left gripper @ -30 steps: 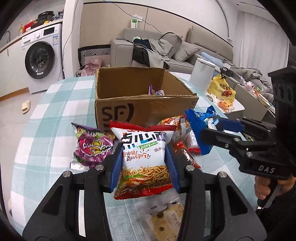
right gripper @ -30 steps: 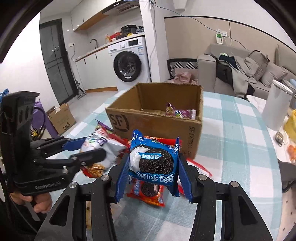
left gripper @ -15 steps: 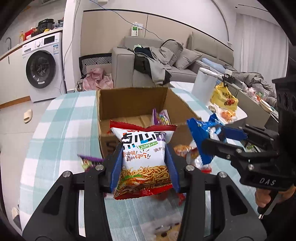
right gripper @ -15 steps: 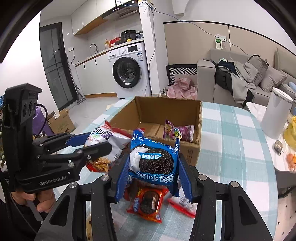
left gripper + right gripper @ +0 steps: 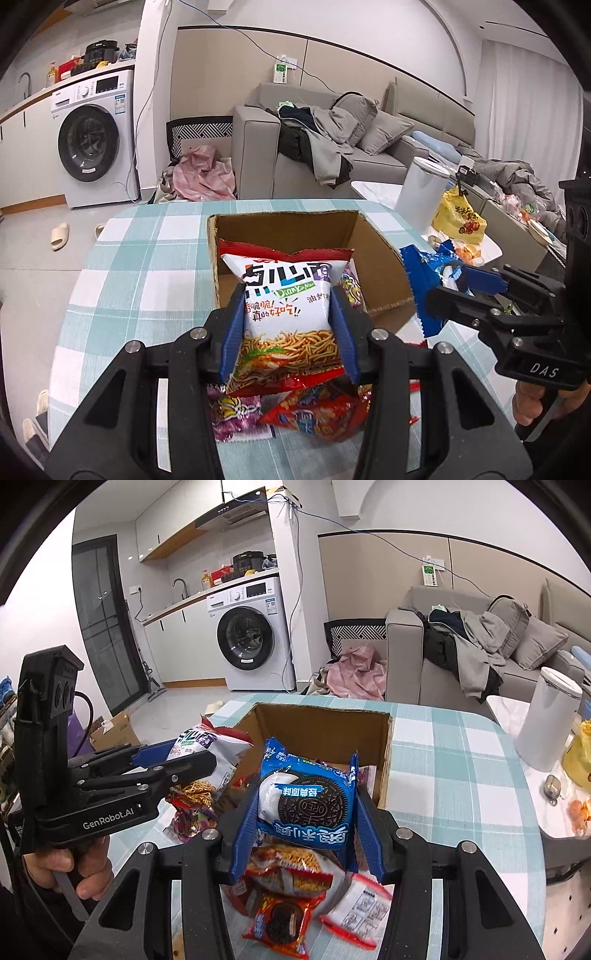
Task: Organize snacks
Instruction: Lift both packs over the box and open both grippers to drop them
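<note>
The left gripper (image 5: 287, 325) was clamped on a noodle snack bag (image 5: 286, 306), the right gripper (image 5: 306, 819) on a blue Oreo packet (image 5: 308, 801); both apparently hung above the cardboard box (image 5: 373, 251) on the desk (image 5: 147, 266).

The right gripper (image 5: 304, 812) clamps a blue cookie packet (image 5: 308, 801) in its jaws just before the open cardboard box (image 5: 386, 753) on the checked tabletop (image 5: 461, 775).

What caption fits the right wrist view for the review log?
Right gripper holding a blue Oreo packet before the open cardboard box, left gripper alongside gripping a noodle snack bag.
</note>
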### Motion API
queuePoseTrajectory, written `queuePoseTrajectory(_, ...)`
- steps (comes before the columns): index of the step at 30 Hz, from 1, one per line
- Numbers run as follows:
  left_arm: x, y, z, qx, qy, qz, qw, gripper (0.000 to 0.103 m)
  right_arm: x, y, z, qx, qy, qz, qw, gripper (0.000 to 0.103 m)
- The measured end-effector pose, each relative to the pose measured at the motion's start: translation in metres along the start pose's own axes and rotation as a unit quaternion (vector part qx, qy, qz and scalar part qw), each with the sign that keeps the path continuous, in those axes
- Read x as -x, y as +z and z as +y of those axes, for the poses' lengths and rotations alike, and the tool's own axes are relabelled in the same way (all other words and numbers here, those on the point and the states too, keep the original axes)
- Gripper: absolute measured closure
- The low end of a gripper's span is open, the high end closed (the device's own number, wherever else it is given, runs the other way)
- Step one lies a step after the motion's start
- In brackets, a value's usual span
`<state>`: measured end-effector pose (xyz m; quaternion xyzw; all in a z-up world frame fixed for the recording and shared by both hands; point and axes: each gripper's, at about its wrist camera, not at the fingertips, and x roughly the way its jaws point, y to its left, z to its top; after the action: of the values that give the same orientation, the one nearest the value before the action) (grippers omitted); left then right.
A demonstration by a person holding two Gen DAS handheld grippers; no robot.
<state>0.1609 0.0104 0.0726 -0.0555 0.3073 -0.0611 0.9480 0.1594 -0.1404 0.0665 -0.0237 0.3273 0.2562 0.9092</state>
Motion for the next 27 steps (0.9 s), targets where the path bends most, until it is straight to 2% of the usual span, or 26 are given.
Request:
queuePoseTrajectory(14,-0.031,0.018,0.004,0.001,0.010,0.004,0.9999,0.062,-0.021,0.019,-0.017,-0.023,0.009,-0.004,1.000,0.052)
queuePoseTrajectory(27,-0.061,0.020,-0.007,-0.004,0.009,0.012,0.9999,0.062,-0.046,0.019,-0.026,-0.043,0.012,0.003,0.999,0.052)
